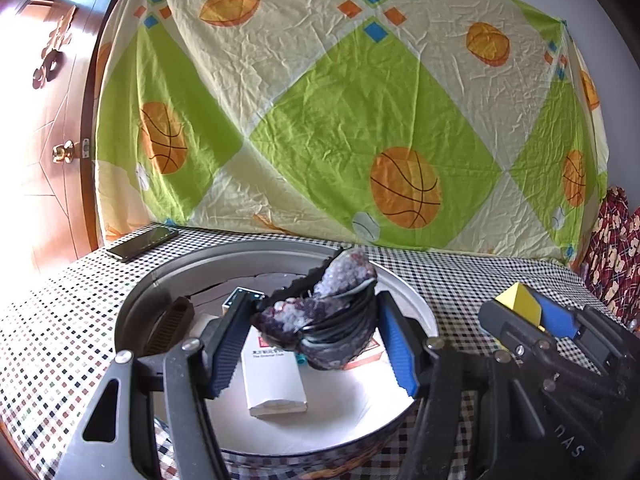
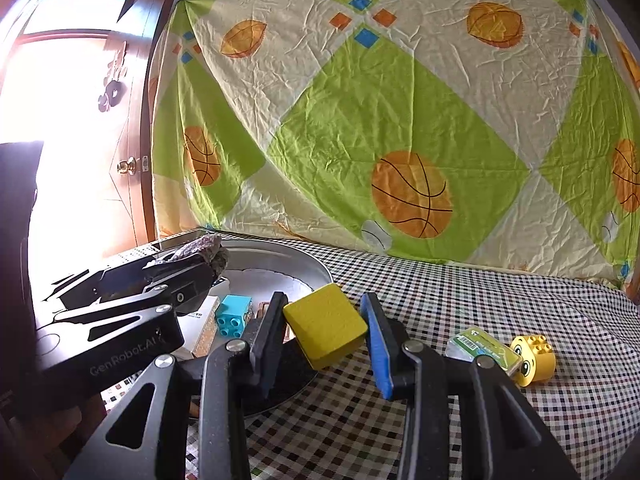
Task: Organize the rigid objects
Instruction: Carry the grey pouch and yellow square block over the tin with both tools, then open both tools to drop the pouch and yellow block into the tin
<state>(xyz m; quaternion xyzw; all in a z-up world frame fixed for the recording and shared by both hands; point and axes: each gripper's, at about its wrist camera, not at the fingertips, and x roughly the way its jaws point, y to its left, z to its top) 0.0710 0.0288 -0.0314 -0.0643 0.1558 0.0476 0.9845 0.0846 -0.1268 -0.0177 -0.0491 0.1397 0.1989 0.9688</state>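
A: Rigid objects, going left to right: what is sitting where?

B: A dark phone [image 1: 142,242] is lying at the tabletop's [image 1: 460,276] far left corner. Next, the round metal tray [image 1: 404,280] is holding a brown comb [image 1: 170,326], a white box [image 1: 274,376] and a teal toy brick [image 2: 233,316].

A: And the left gripper [image 1: 316,334]?

B: It is hovering over the tray, its fingers [image 1: 398,346] clenched on a dark purple beaded hair clip [image 1: 328,312], which is hanging above the white box.

A: What is the right gripper [image 2: 326,330] doing?

B: It is grasping a yellow block [image 2: 326,326], tilted, between its black and blue fingers [image 2: 376,344], just beside the tray's right rim and above the checked cloth.

A: Anything further right?

B: A small clear packet with a green label [image 2: 482,346] is lying on the cloth, touching a yellow toy brick with a face [image 2: 534,360]. Behind everything, a green and cream basketball-print sheet [image 2: 400,120] is hanging.
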